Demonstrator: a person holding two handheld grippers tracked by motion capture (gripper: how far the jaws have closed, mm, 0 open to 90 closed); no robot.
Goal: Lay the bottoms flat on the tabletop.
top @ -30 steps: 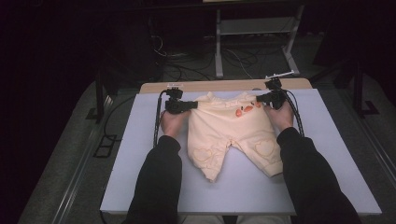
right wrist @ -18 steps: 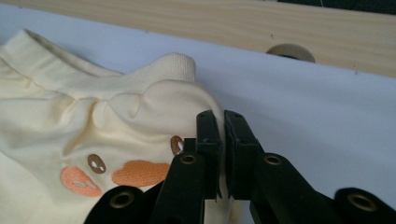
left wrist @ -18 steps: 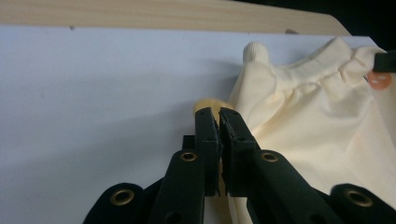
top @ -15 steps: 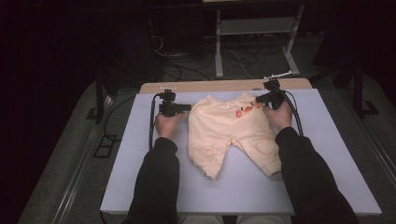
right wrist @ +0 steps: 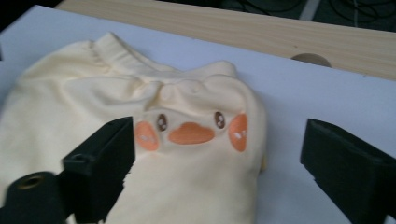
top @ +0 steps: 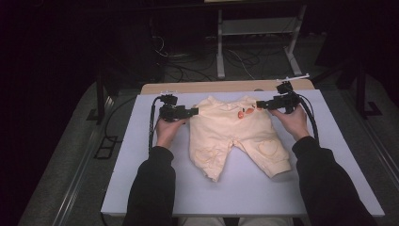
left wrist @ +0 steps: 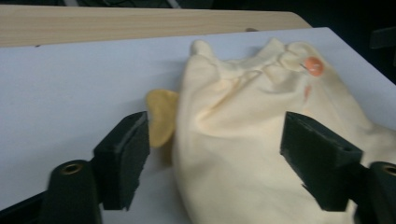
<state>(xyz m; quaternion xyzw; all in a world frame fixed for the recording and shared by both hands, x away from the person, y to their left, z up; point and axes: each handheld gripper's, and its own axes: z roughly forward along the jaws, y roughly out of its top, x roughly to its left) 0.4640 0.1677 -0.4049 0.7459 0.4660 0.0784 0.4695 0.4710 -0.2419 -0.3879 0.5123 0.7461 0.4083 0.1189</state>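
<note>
One pair of yellow baby trousers (top: 233, 134) lies mid-frame on my worktop (top: 141, 179). My two claws, left claw (top: 194, 112) and right claw (top: 260, 104), have just been opening, gaping wide, gripping nothing.

Soft, matt pale-yellow knit cloth makes up the baby trousers (top: 235, 134), with a stitched orange duck face (right wrist: 191, 130) and ribbed waistband. They lie on a smooth, matt white tabletop (top: 141, 141) edged by light grained wood (top: 226, 86). Matt black plastic forms the left gripper (top: 193, 112).
</note>
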